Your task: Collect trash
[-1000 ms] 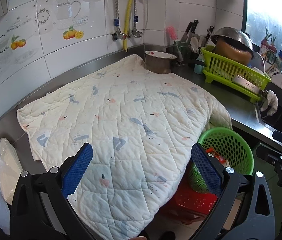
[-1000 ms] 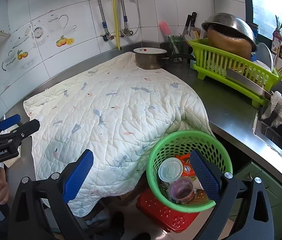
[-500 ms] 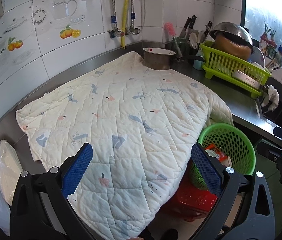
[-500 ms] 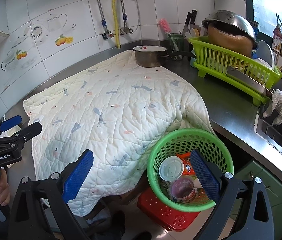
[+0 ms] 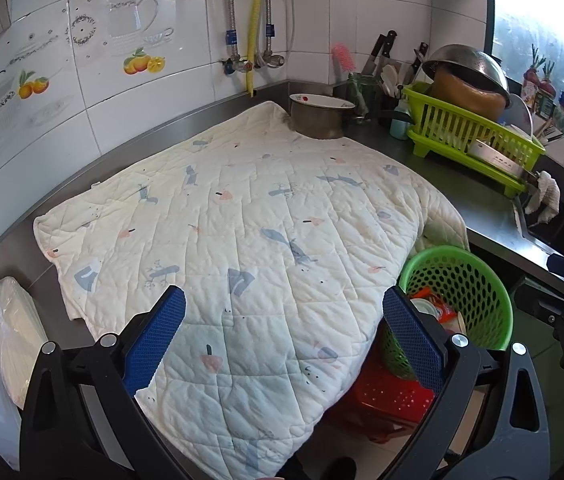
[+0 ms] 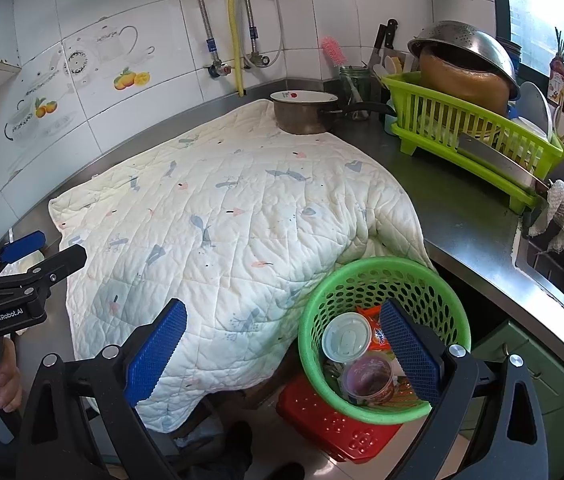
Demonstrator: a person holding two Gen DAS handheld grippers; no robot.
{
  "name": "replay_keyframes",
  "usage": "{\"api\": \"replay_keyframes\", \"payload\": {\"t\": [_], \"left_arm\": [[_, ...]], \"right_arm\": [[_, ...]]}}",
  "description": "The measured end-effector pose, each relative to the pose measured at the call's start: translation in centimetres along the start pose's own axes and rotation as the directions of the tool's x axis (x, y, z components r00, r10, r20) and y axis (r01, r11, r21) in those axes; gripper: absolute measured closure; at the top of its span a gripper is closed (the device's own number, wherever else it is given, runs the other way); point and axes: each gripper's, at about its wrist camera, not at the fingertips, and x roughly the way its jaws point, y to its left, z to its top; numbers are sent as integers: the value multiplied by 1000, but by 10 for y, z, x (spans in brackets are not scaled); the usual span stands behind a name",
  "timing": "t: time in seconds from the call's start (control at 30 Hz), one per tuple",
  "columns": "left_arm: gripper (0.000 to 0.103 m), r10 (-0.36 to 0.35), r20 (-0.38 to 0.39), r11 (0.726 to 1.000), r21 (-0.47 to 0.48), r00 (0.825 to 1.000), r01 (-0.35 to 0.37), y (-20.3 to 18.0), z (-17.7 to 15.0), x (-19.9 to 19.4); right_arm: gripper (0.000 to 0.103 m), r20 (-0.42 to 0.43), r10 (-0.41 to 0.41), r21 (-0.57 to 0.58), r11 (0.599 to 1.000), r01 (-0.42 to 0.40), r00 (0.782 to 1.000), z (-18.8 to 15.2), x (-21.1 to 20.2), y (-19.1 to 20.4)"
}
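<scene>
A green mesh basket (image 6: 386, 276) stands on a red stool (image 6: 322, 420) below the counter edge; it also shows in the left wrist view (image 5: 478, 280). Inside lie a white lid (image 6: 345, 337), a plastic cup (image 6: 368, 380) and an orange wrapper (image 6: 372, 322). My right gripper (image 6: 282, 344) is open and empty, hovering above and left of the basket. My left gripper (image 5: 288, 332) is open and empty over the front of a white quilted mat (image 5: 242, 240) that covers the counter. No loose trash shows on the mat.
A metal pot (image 5: 320, 118) sits at the mat's far corner. A green dish rack (image 6: 470, 144) with a colander stands at the right, a sink (image 6: 554, 248) beyond it. A plastic bag (image 5: 6, 332) lies at the counter's left end.
Both grippers have drawn back and up slightly, so the mat and basket look a bit farther away. Both stay open and empty.
</scene>
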Motion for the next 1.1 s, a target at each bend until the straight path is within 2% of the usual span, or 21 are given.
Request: {"api": "replay_keyframes", "payload": {"t": [1.1], "left_arm": [[5,10,6,1000,-3,1000,-10,-3,2,-1]], "right_arm": [[9,2,8,-1,1000,-8,1000,2,2,2]]}}
